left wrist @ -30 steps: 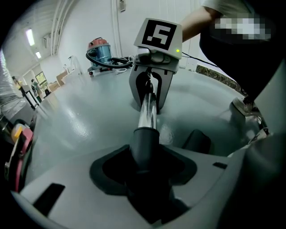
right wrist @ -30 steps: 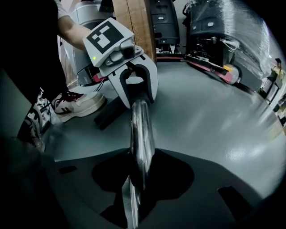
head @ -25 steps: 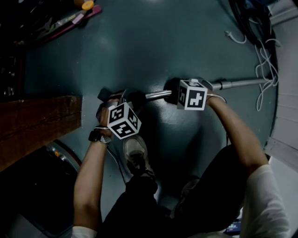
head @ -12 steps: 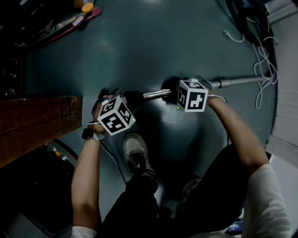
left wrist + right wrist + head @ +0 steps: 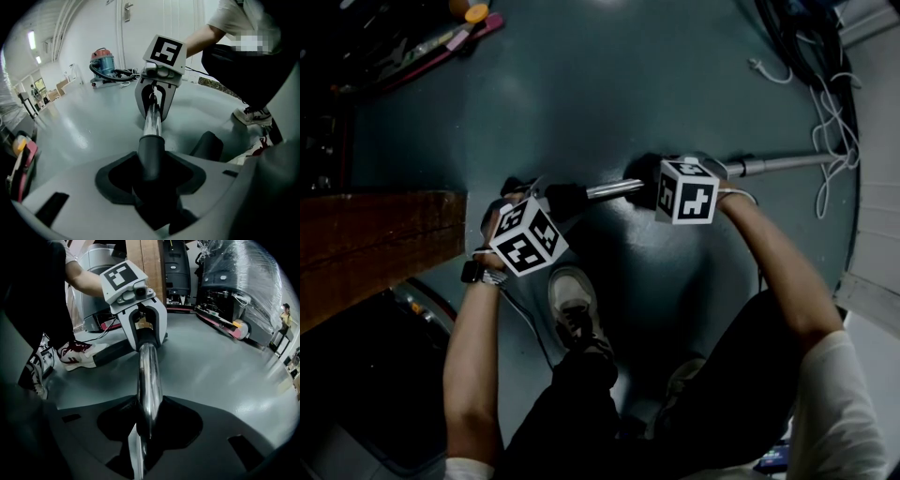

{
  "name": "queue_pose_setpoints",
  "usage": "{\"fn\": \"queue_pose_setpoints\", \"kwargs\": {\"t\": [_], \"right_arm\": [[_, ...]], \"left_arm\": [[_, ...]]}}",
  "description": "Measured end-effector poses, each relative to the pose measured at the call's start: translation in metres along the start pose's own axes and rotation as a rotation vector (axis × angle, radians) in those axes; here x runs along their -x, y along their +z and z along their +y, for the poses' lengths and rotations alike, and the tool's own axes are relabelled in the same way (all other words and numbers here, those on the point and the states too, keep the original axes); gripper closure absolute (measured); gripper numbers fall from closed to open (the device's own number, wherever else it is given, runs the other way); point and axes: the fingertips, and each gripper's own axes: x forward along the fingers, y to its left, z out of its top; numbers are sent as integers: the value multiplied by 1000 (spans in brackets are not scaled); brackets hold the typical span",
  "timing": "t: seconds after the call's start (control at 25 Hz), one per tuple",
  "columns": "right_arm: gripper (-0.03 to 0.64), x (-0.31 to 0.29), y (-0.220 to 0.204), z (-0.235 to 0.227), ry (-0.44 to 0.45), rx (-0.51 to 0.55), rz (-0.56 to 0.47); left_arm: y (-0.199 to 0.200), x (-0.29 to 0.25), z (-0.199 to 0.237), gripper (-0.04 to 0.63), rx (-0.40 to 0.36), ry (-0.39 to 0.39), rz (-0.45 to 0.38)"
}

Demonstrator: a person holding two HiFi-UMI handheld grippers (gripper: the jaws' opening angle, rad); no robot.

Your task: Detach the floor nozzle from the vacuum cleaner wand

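The chrome wand [image 5: 614, 190] lies low across the floor, running right to its grey end [image 5: 787, 166]. Its left end goes into the dark neck [image 5: 565, 199] of the floor nozzle [image 5: 512, 187]. My left gripper [image 5: 539, 208] is shut on that dark neck [image 5: 151, 154], seen close up in the left gripper view. About a hand's width along, my right gripper [image 5: 661, 192] is shut on the chrome wand [image 5: 149, 380]. The two grippers face each other along the tube: the right one [image 5: 157, 91] shows in the left gripper view, the left one [image 5: 140, 322] in the right gripper view.
A wooden bench [image 5: 375, 244] stands at the left. White cables [image 5: 830, 112] lie at the far right, tools [image 5: 441, 37] at the top left. The person's shoe [image 5: 572, 305] is just below the nozzle. A canister vacuum [image 5: 103, 63] stands far off.
My left gripper has shifted a little to the left and rolled slightly, with the dark neck in it. The right gripper has stayed in place on the wand.
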Motion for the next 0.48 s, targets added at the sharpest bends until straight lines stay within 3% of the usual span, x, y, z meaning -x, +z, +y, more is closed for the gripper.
{"fn": "queue_pose_setpoints", "kwargs": {"t": [0.28, 0.48], "right_arm": [[466, 1, -1, -1, 25, -30, -4], [466, 2, 0, -1, 32, -33, -7]], "left_arm": [[2, 5, 6, 408, -145, 153, 29], [2, 8, 8, 408, -209, 238, 40]]}}
